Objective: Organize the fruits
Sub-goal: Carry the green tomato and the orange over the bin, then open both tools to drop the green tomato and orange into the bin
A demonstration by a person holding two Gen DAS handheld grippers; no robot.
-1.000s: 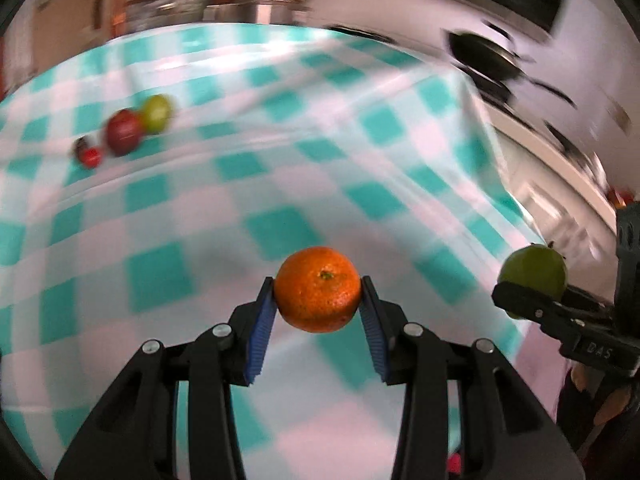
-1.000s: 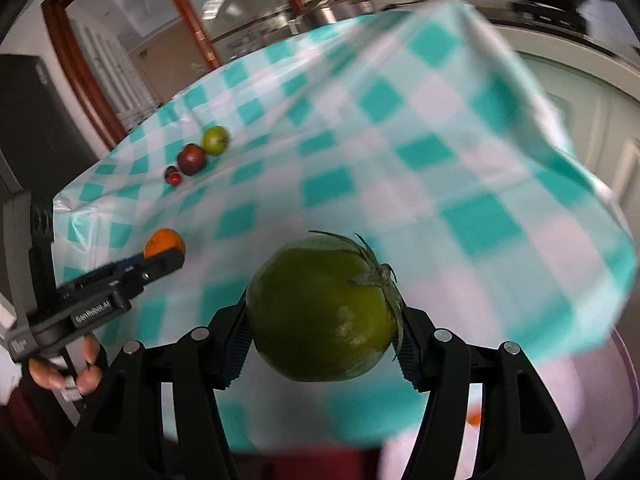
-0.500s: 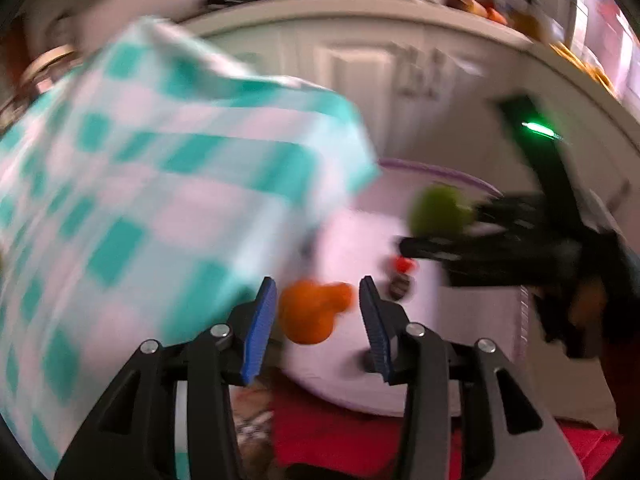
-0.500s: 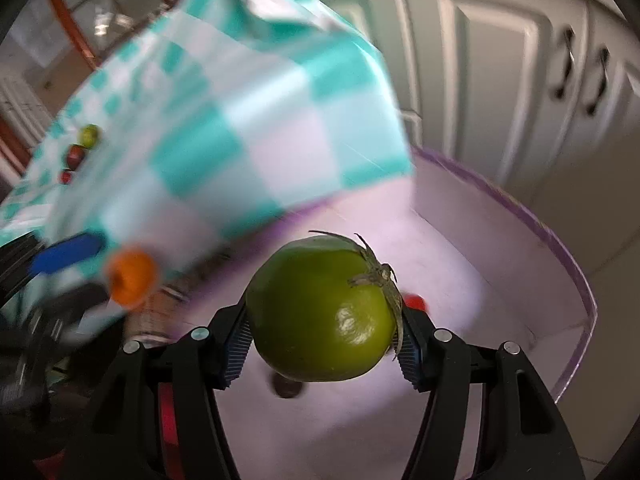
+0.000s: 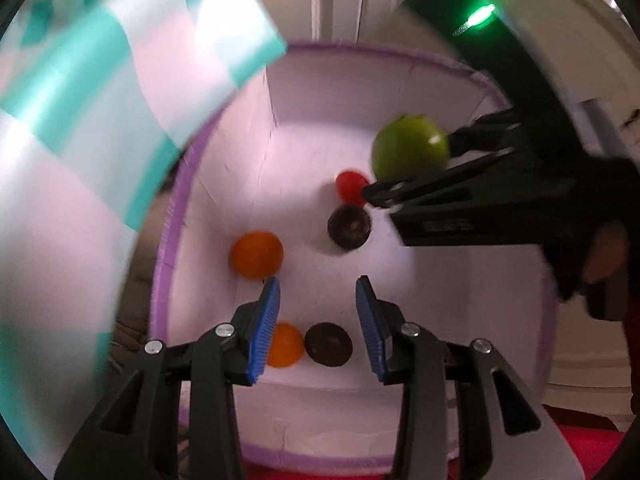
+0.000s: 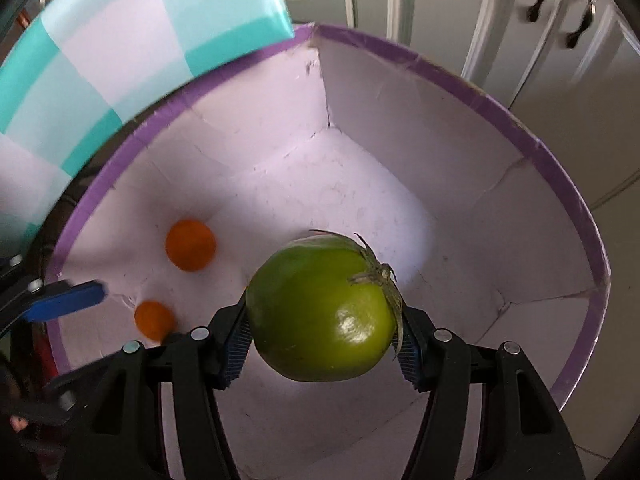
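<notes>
Now the left gripper (image 5: 317, 316) seems empty, jaws parted; right gripper (image 6: 322, 344) clamps green tomato (image 6: 322, 308).

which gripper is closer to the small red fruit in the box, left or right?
Right. The right gripper, shut on the green tomato, hangs right next to the red fruit in the left wrist view. The left gripper is empty, farther back above the box.
</notes>
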